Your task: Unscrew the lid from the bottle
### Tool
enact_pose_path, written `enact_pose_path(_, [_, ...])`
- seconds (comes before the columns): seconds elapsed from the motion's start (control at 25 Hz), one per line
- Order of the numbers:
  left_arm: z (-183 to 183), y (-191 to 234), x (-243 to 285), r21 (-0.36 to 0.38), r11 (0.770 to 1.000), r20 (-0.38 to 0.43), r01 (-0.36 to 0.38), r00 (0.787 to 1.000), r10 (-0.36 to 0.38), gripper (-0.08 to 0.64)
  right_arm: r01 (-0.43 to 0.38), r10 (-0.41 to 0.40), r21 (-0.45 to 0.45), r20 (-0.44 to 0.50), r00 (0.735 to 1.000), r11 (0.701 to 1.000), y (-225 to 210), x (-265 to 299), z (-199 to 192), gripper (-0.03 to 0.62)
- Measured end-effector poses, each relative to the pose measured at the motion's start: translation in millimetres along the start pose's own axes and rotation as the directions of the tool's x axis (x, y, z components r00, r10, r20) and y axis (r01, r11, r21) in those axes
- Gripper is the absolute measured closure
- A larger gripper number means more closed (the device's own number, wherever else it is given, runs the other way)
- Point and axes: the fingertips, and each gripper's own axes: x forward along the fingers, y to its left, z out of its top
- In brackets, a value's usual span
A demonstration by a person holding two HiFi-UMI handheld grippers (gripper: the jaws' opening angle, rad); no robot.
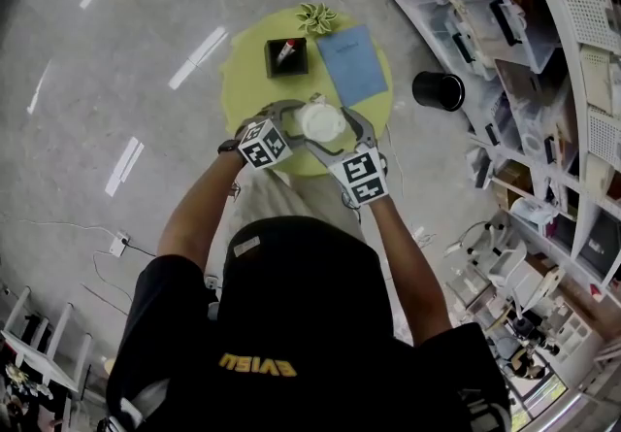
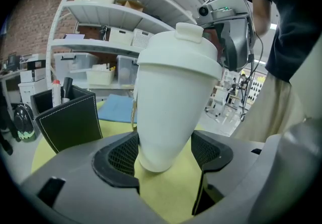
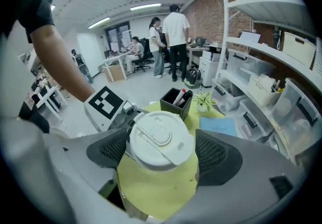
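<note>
A white bottle with a white flip-top lid stands near the front of a round yellow-green table. My left gripper comes in from the left and is shut on the bottle's narrow lower body; both mesh pads lie against it. From the right and above, my right gripper straddles the lid. Its pads stand just off the lid's rim, a thin gap on each side, so it is open. In the head view the two grippers flank the bottle.
A black pen holder with markers, a blue notebook and a small green plant sit at the table's far side. A black bin stands on the floor by white shelving. People stand far off.
</note>
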Motion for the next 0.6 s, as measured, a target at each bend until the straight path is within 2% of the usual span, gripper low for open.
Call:
enact_pose_path(0.12, [0, -1, 0, -0.003, 1.0, -0.002, 0.0, 1.0, 0.0, 0.218, 0.069, -0.07, 0.106, 0.005, 0.998, 0.992, -2, 5, -3, 0.169])
enact_pose_path(0.2, [-1, 0, -1, -0.007, 1.0, -0.005, -0.004, 1.0, 0.004, 0.218, 0.122, -0.127, 0.179, 0.016, 0.992, 0.976, -5, 9, -1, 0.16])
enact_pose_path(0.36, [-2, -1, 0, -0.008, 1.0, -0.011, -0.005, 1.0, 0.005, 0.218, 0.234, -0.24, 0.238, -0.004, 0.971, 0.943, -9, 10, -5, 0.163])
enact_pose_path(0.6, [-2, -1, 1, -0.005, 1.0, -0.013, -0.004, 1.0, 0.004, 0.218, 0.219, -0.232, 0.232, 0.029, 0.972, 0.948, -11, 11, -6, 0.176])
